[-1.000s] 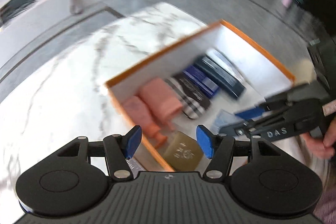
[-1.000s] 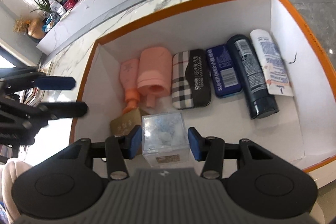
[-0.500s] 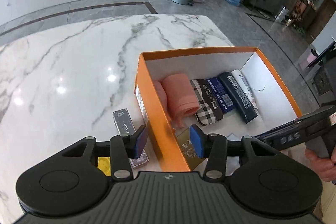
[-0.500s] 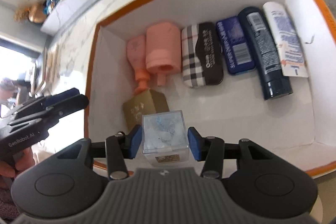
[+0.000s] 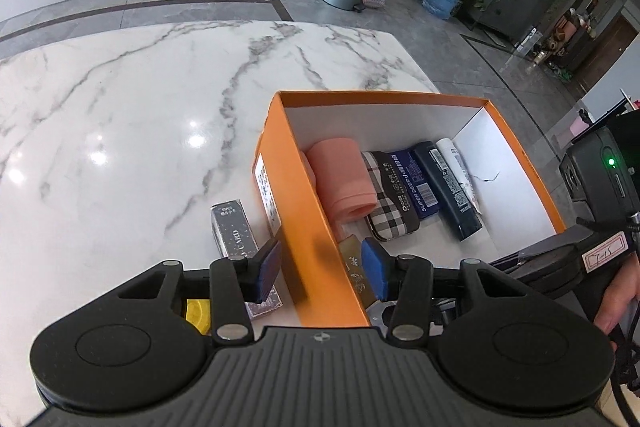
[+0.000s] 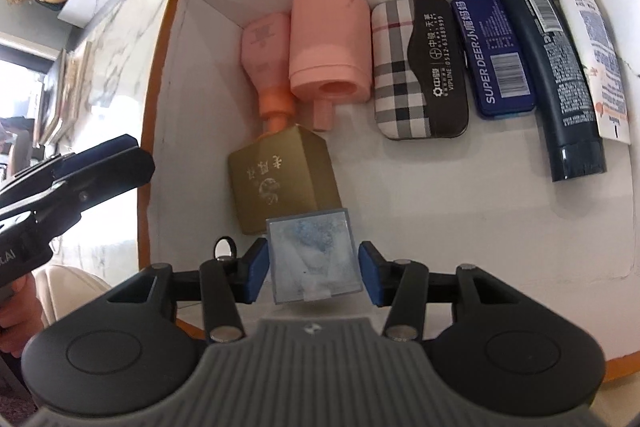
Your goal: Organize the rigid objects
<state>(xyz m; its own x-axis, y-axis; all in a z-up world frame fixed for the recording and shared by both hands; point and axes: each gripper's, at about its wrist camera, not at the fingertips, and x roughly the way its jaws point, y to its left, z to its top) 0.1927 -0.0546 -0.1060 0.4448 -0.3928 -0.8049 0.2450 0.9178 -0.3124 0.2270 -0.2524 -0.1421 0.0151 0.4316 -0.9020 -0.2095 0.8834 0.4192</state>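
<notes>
My right gripper (image 6: 313, 277) is shut on a clear cube box (image 6: 311, 254) with blue-white contents, held low inside the orange box (image 6: 160, 75) beside a gold box (image 6: 282, 179). Along the far wall lie two pink bottles (image 6: 330, 43), a plaid case (image 6: 416, 67), a blue tin (image 6: 492, 55), a dark tube (image 6: 556, 75) and a white tube (image 6: 596, 55). My left gripper (image 5: 322, 269) is open and empty, straddling the orange box's left wall (image 5: 304, 219). A silver card box (image 5: 236, 231) lies on the marble just outside it.
A yellow object (image 5: 197, 313) lies on the marble table (image 5: 120, 131) under my left gripper. The box floor (image 6: 460, 195) in front of the tubes is bare. The left gripper also shows in the right wrist view (image 6: 96, 167), outside the box's left wall.
My left gripper has pulled back out of the box and to the left, over its wall. My right gripper has lowered the clear cube deeper into the box beside the gold box.
</notes>
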